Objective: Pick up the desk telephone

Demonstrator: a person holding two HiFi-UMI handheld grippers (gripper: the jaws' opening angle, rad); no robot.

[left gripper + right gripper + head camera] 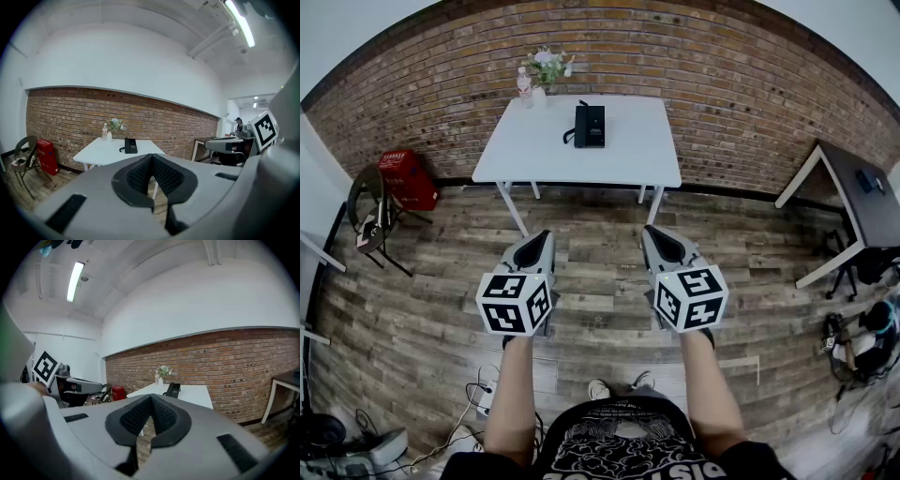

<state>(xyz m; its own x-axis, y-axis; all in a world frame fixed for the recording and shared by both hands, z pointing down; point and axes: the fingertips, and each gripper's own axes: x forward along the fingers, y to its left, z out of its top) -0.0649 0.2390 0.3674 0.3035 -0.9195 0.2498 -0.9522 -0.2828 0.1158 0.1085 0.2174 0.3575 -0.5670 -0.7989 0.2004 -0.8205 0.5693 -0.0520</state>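
- On the far table, your desk telephone sits well apart from you.
- Your left gripper and right gripper are closed and empty.
- It is probably rigid, slick plastic with a loose handset, so clamp the base's sides.

Rough brick wall, smooth matt white table, wood-plank floor

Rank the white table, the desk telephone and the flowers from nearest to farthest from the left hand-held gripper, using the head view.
1. The white table: its front edge lies ahead of the left hand-held gripper, so it is nearest.
2. The desk telephone: on the tabletop, further back and slightly to the right.
3. The flowers: at the table's back edge, against the brick wall, so they are farthest.
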